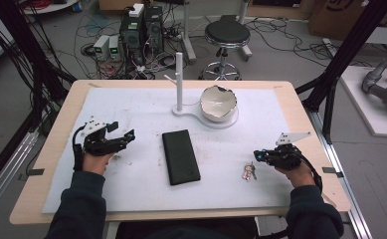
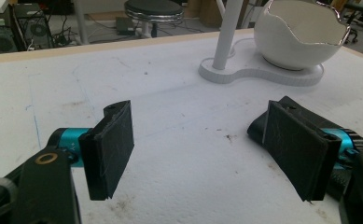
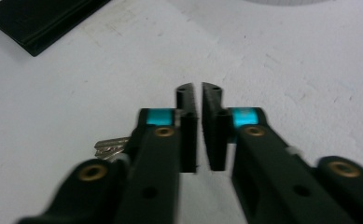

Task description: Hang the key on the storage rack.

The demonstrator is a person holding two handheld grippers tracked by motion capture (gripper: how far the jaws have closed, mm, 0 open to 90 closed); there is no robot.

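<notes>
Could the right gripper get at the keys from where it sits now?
Probably yes. The keys lie on the white mat just beside the right gripper, with nothing between them. Its jaws are almost closed, though, so they would have to open first.

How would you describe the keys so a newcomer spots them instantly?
On the white mat covering the table, look right of the flat black case, just beside the right hand-held gripper. The keys are a small metallic bunch, the only shiny metal item there.
</notes>
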